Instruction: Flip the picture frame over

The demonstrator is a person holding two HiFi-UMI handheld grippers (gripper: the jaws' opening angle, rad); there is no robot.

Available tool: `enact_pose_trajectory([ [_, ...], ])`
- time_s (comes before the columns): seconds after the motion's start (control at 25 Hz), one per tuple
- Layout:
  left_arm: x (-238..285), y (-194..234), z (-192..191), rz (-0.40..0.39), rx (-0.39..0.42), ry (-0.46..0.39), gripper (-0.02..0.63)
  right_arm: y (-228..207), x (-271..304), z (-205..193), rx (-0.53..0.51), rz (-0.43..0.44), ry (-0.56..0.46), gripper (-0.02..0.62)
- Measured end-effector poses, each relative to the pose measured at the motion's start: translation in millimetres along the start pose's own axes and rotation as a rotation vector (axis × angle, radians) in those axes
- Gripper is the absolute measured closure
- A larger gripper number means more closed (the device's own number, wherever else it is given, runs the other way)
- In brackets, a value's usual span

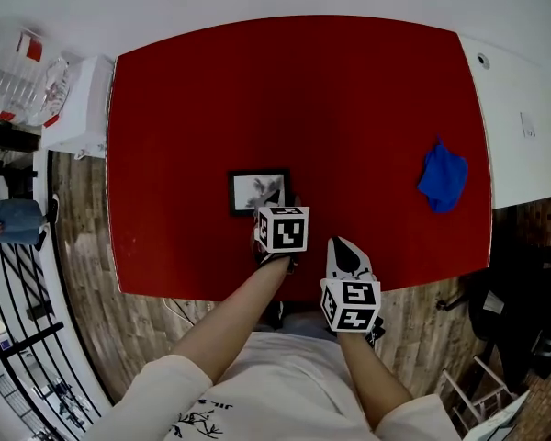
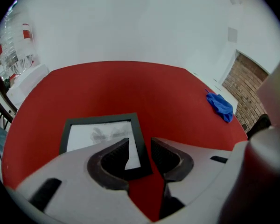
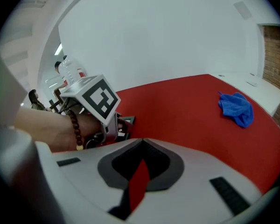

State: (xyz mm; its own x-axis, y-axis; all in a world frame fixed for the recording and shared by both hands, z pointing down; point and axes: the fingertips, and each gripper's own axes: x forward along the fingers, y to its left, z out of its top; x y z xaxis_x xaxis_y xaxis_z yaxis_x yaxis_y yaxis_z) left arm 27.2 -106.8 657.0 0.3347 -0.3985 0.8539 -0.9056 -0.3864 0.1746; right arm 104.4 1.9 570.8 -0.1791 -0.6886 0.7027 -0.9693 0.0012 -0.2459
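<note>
Red is seen across the whole top of the desk (image 1: 349,90), on which a small picture frame (image 1: 259,191) is laid flat with its picture side turned upward. The frame is dark-edged, with a pale sheet and a grey drawing inside. It is placed toward the near middle of the desk, apart from every edge.

The left claw (image 1: 277,202) is pointed steeply down at the frame's near right corner. In the left gripper view its jaws are held apart, and the frame (image 2: 100,129) is seen with that corner between them. The pads (image 2: 114,155) are not pressed on it, and whether the corner is touched at all cannot be told.

The right claw (image 1: 347,251) is held nearer the desk's front edge, just beside the left one and to its right. In the right gripper view its jaws are closed tip to tip and nothing is held between them. Only a strip of red desk is shown through the gap behind the tips.

A bead bracelet (image 3: 75,129) is worn on the wrist behind the left claw. A crumpled blue cloth (image 1: 443,177) is seen on the right part of the desk, well apart from the frame and both claws. A white cabinet (image 1: 523,127) is set against the desk's right side.
</note>
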Motion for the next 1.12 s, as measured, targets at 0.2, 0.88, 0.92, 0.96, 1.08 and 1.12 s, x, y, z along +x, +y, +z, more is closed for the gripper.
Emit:
enact_pose_trajectory([
  [0.2, 6, 3, -2, 0.051, -0.019, 0.010, 0.465, -5, 4, 1, 0.011, 0.016, 0.002, 0.591],
  [0.88, 0, 0, 3, 0.073, -0.098, -0.035, 0.534, -8, 12, 1, 0.013, 0.051, 0.010, 0.591],
  [0.92, -2, -1, 5, 0.062, -0.108, -0.040, 0.535, -8, 13, 2, 0.013, 0.051, 0.009, 0.591],
  [0.96, -5, -1, 8, 0.051, -0.121, -0.044, 0.535, -8, 13, 2, 0.013, 0.051, 0.007, 0.591],
  [1.08, -20, -5, 18, 0.000, -0.166, -0.059, 0.535, -9, 16, 6, 0.006, 0.055, 0.000, 0.591],
  [1.12, -26, -8, 21, -0.023, -0.185, -0.065, 0.535, -10, 17, 7, 0.001, 0.057, -0.003, 0.591],
])
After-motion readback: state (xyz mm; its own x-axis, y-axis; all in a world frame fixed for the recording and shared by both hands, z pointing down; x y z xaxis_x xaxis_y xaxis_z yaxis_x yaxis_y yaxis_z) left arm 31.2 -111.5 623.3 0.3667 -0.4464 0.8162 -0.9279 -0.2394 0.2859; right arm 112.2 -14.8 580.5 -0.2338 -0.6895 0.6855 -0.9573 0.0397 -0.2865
